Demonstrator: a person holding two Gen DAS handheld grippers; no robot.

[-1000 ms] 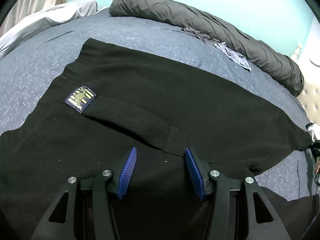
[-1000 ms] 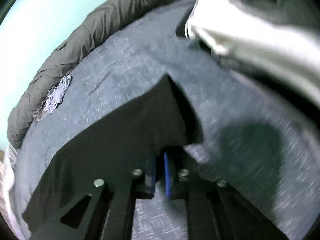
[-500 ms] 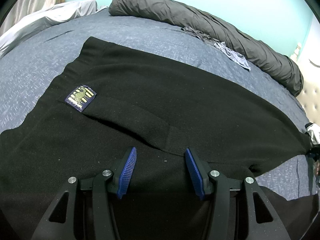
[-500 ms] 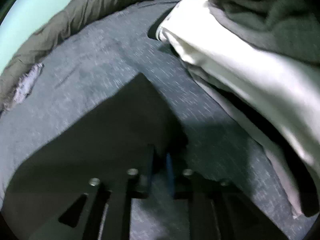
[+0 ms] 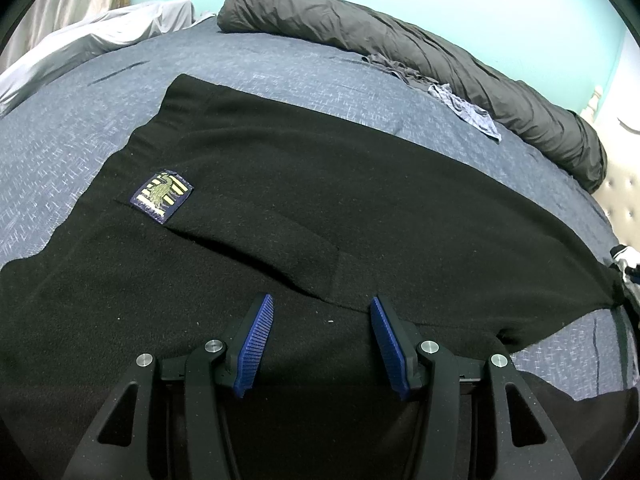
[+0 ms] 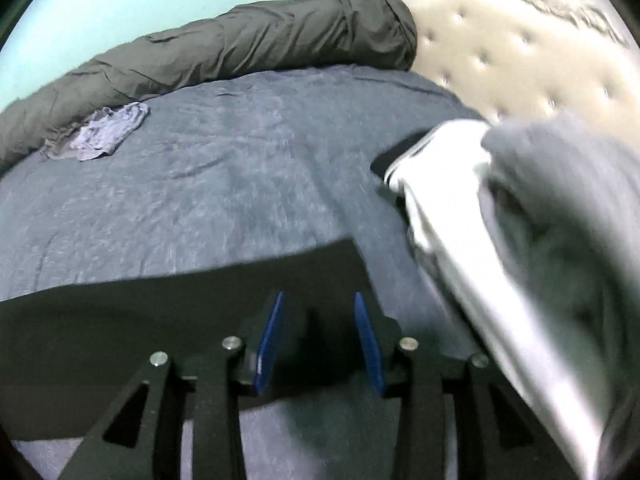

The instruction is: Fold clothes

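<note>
Black fleece garment lies spread flat across the blue bedspread, its woven patch toward the far left corner. It looks soft, thick and limp, likely to sag and drag rather than slide, so corners and hems are the best holds. Left gripper hovers over it, fingers apart and empty. Right gripper is opening above the garment's near corner, nothing pinched between its pads.

Grey duvet rolled beside tufted headboard.
</note>
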